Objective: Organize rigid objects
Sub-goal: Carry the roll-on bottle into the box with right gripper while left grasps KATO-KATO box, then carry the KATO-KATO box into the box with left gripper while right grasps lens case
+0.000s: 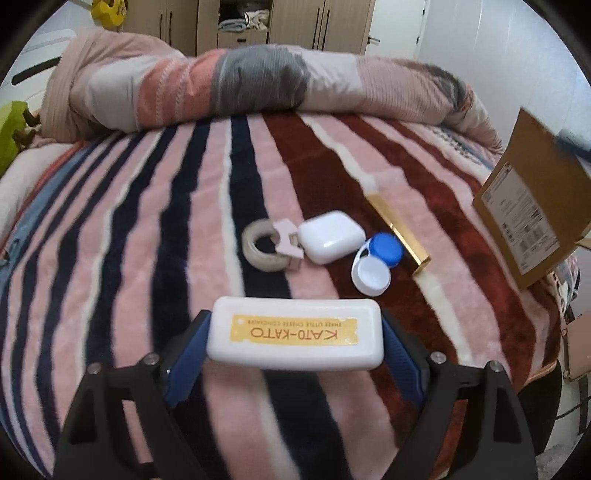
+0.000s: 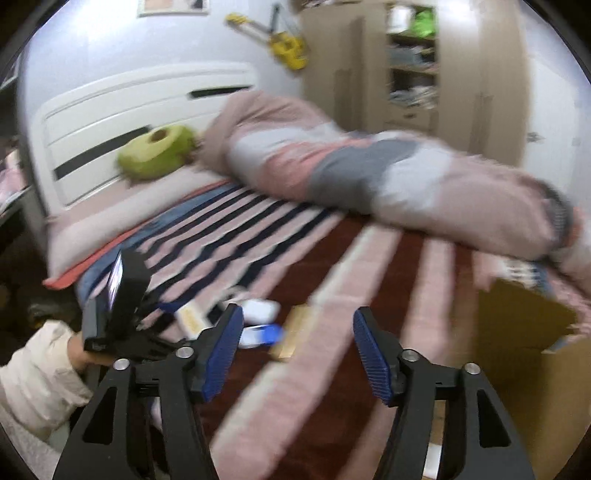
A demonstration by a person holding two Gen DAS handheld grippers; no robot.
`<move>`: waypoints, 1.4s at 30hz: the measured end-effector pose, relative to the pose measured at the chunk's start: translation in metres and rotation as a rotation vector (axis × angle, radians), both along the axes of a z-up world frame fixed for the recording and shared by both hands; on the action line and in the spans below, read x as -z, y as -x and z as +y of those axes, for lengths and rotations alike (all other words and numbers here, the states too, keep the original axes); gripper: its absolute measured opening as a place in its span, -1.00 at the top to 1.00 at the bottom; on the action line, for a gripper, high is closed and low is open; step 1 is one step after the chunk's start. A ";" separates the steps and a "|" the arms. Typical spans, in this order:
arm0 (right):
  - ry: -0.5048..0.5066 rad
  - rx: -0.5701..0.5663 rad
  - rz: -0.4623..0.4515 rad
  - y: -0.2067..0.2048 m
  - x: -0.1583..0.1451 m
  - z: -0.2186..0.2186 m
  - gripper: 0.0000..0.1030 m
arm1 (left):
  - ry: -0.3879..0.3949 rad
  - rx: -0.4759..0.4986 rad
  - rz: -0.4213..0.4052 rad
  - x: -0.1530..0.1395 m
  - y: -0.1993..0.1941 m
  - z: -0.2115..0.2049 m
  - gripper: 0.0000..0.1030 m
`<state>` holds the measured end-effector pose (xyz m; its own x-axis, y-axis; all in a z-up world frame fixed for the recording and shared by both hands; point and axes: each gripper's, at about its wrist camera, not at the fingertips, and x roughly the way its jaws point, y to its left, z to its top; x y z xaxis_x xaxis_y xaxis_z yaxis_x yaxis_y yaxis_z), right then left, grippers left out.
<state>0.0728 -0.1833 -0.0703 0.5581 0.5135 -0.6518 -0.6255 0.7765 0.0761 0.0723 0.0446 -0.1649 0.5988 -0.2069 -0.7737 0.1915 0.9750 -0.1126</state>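
**Left gripper holds the white case above the bed; right gripper hangs empty**

The left wrist view shows the left gripper point(image 1: 295, 339) with its 2 blue fingers point(image 1: 184, 354) closed against the short ends of a white case point(image 1: 295, 334), whose yellow KATO-KATO label reads upside down. The case is held above the striped blanket point(image 1: 129, 240) on the bed. Just beyond it lie 5 small things in a loose row: a roll of tape point(image 1: 263, 248), a pink clip point(image 1: 290, 242) touching the roll, a white earbud case point(image 1: 330, 236) just beside the clip, a blue-and-white lens case point(image 1: 375, 264) and a gold bar-shaped box point(image 1: 399, 232) lying close along the lens case. A cardboard box point(image 1: 532, 218) with a printed label stands at the right edge of the bed, well apart from the row. A rolled duvet point(image 1: 258, 81) lies across the far side, with a wardrobe point(image 1: 295, 26) behind it.

The right wrist view is blurred. It shows the right gripper point(image 2: 297, 350), fingers point(image 2: 221, 354) spread wide with nothing between them, hovering over the blanket point(image 2: 332, 332). Only here do the left gripper's body point(image 2: 118, 306) and the person's hand point(image 2: 79, 354) in a cream sleeve appear, at the left. The white case point(image 2: 190, 319) shows partly behind the right gripper's left finger, which also hides part of the lens case point(image 2: 262, 334). The earbud case point(image 2: 260, 308) and gold box point(image 2: 295, 328) are smeared but recognisable; the tape and clip cannot be made out. The cardboard box point(image 2: 517, 325) stands at right, open at the top. A green cushion point(image 2: 157, 153) rests by the white headboard point(image 2: 129, 110).
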 end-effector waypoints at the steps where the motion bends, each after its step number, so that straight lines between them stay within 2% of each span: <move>1: -0.010 -0.020 0.034 -0.004 0.014 0.009 -0.19 | 0.004 -0.005 -0.012 -0.007 0.003 0.005 -0.65; 3: -0.049 -0.080 0.128 -0.015 0.051 0.029 -0.19 | 0.019 -0.010 -0.026 -0.018 0.009 0.014 -0.65; 6: -0.049 -0.086 0.227 -0.031 0.102 0.052 -0.18 | 0.023 -0.012 -0.046 -0.032 0.017 0.023 -0.65; 9: -0.030 -0.035 0.252 -0.043 0.135 0.059 -0.18 | 0.026 -0.006 -0.058 -0.038 0.022 0.027 -0.65; 13: -0.010 0.006 0.144 -0.049 0.140 0.066 -0.20 | 0.033 -0.003 -0.069 -0.044 0.025 0.033 -0.65; 16: 0.024 0.017 0.124 -0.057 0.142 0.073 -0.25 | 0.040 -0.001 -0.079 -0.049 0.028 0.037 -0.65; 19: 0.076 0.012 0.098 -0.061 0.145 0.081 -0.22 | 0.043 0.009 -0.086 -0.058 0.030 0.038 -0.65; 20: 0.095 0.016 0.089 -0.060 0.144 0.082 -0.14 | 0.041 0.016 -0.090 -0.063 0.031 0.038 -0.65; 24: 0.099 -0.009 0.052 -0.044 0.134 0.075 -0.14 | 0.052 0.087 -0.115 -0.099 0.031 0.026 -0.65; 27: 0.089 -0.027 0.021 -0.027 0.122 0.061 -0.14 | 0.069 0.190 -0.146 -0.135 0.027 -0.004 -0.65; 29: 0.094 -0.023 0.008 -0.016 0.118 0.049 -0.14 | 0.062 0.293 -0.178 -0.164 0.022 -0.042 -0.65; 32: 0.103 0.006 0.016 -0.008 0.124 0.032 -0.14 | 0.086 0.469 -0.178 -0.197 0.008 -0.117 -0.65; 34: 0.097 0.024 0.039 -0.007 0.133 0.022 -0.14 | 0.078 0.576 -0.169 -0.208 -0.002 -0.175 -0.65; 36: 0.071 0.030 0.067 -0.005 0.140 0.010 -0.14 | 0.051 0.646 -0.137 -0.208 -0.012 -0.225 -0.65; 39: 0.074 0.020 0.056 0.001 0.139 0.002 -0.14 | 0.026 0.708 -0.034 -0.192 -0.028 -0.287 -0.65; 42: 0.075 0.020 0.054 0.003 0.138 -0.004 -0.15 | -0.028 0.714 0.024 -0.177 -0.037 -0.309 -0.65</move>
